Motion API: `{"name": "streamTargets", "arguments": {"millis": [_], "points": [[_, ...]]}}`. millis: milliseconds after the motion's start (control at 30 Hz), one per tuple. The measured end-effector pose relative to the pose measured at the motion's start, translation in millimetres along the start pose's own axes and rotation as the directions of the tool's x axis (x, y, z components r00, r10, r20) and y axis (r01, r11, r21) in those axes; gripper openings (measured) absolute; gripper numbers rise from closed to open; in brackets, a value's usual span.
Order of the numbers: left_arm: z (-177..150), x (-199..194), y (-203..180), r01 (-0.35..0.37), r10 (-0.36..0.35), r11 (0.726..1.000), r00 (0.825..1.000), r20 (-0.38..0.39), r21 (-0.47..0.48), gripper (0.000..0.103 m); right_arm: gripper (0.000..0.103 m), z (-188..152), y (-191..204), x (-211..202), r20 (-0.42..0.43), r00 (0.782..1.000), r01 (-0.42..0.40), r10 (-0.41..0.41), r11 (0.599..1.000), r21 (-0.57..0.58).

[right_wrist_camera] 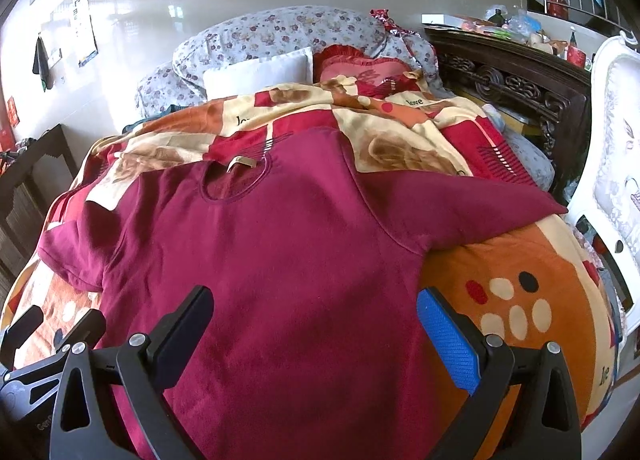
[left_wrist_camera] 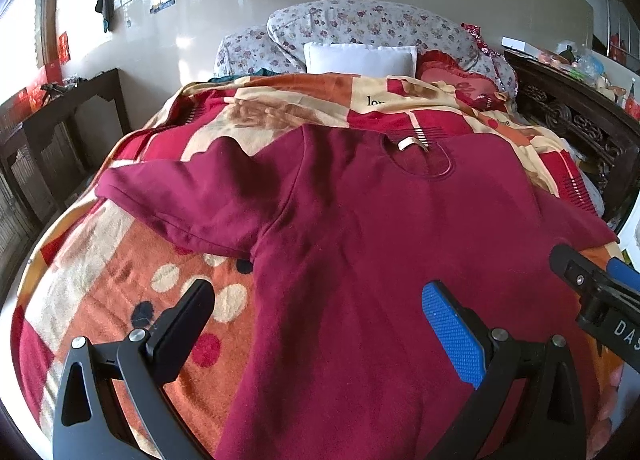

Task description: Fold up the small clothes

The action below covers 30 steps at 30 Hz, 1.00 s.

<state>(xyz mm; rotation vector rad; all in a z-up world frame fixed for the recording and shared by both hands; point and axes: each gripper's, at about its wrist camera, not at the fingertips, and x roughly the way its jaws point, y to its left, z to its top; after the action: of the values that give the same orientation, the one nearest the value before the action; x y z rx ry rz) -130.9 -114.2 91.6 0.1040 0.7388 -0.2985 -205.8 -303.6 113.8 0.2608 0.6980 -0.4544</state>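
— When you paused over the bed, where did the maroon T-shirt (left_wrist_camera: pixel 360 228) lie?

— It lay spread flat, front up, on the patterned blanket (left_wrist_camera: pixel 120 268), collar toward the pillows (a white pillow (left_wrist_camera: pixel 360 60) sat against the floral ones), both short sleeves stretched out to the sides.

— And your left gripper (left_wrist_camera: pixel 320 320)?

— You held its fingers wide apart above the shirt's lower left side, black finger over the blanket, blue pad (left_wrist_camera: pixel 452 336) over the cloth; whether they touched it I could not tell.

— Your right gripper (right_wrist_camera: pixel 316 324)?

— Its fingers also stood spread, gripping nothing, straddling the shirt's right edge, just beside the left one.
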Motion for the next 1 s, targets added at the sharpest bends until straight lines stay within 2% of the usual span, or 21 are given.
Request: {"name": "streamTargets", "arguments": {"millis": [567, 767, 1000], "points": [[0.9, 15.4, 6.0, -0.013, 0.013, 1.0, 1.0, -0.015, -0.005, 0.103, 0.103, 2.3, 15.0, 18.8, -0.018, 1.0, -0.002, 0.002, 1.0, -0.019], [9.8, 18.6, 13.6, -0.016, 0.016, 1.0, 1.0, -0.014, -0.012, 0.103, 0.103, 13.4, 29.5, 26.5, -0.01, 1.0, -0.013, 0.012, 0.999, -0.033], [33.6, 21.0, 29.9, -0.031, 0.031, 0.999, 1.0, 0.005, -0.034, 0.103, 0.103, 48.1, 58.8, 37.7, 0.02, 0.999, -0.025, 0.026, 0.997, -0.07]]}}
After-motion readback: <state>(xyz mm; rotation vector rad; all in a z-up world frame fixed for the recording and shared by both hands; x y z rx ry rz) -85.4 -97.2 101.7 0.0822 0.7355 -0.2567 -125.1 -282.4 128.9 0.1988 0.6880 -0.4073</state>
